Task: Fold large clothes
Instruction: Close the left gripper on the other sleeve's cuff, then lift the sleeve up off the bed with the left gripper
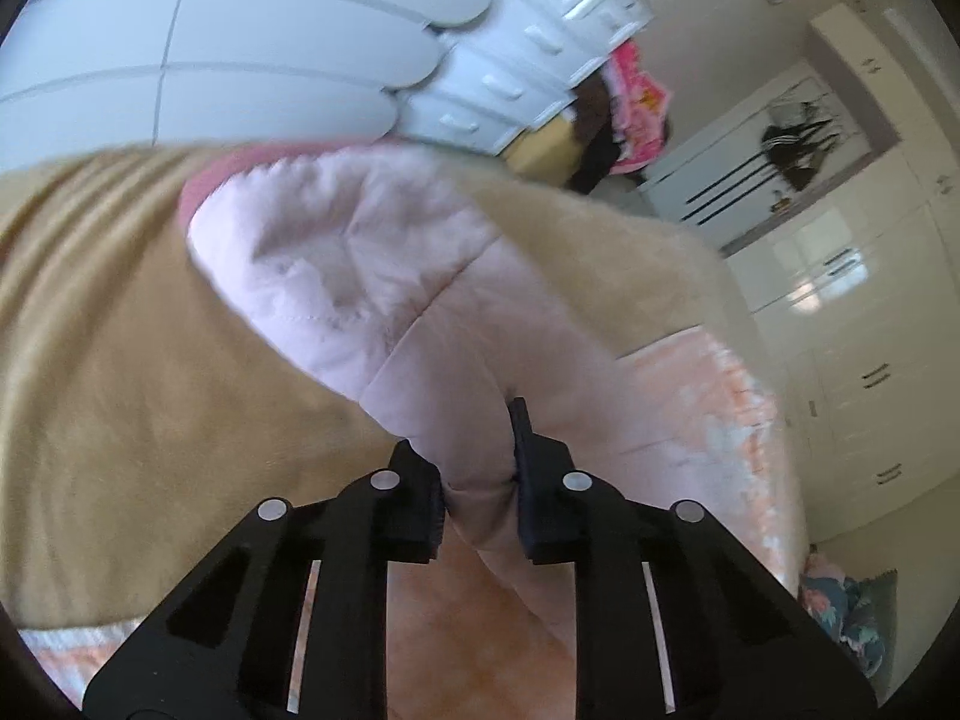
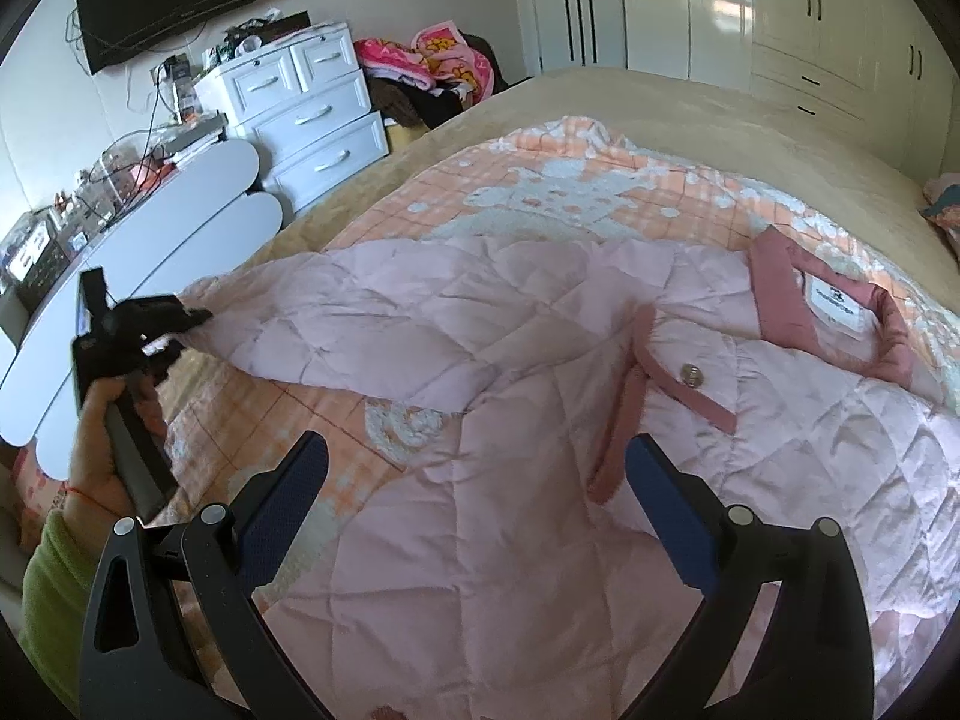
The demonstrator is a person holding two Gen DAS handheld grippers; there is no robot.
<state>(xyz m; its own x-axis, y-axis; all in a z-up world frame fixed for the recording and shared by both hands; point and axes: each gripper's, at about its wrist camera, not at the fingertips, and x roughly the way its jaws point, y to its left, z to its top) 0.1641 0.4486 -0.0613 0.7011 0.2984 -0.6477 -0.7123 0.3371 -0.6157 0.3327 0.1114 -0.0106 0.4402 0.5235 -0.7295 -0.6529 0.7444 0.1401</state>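
Left tongs (image 1: 480,480) pinch jacket sleeve (image 1: 372,276); cuff blurred.

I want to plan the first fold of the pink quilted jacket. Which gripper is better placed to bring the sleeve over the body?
Left. The left gripper is already shut on the sleeve; the right gripper hangs open above the pink quilted jacket, holding nothing.

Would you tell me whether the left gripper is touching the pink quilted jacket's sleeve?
Touching. In the left wrist view the left gripper has its pads pinched on a fold of the pink quilted jacket sleeve.
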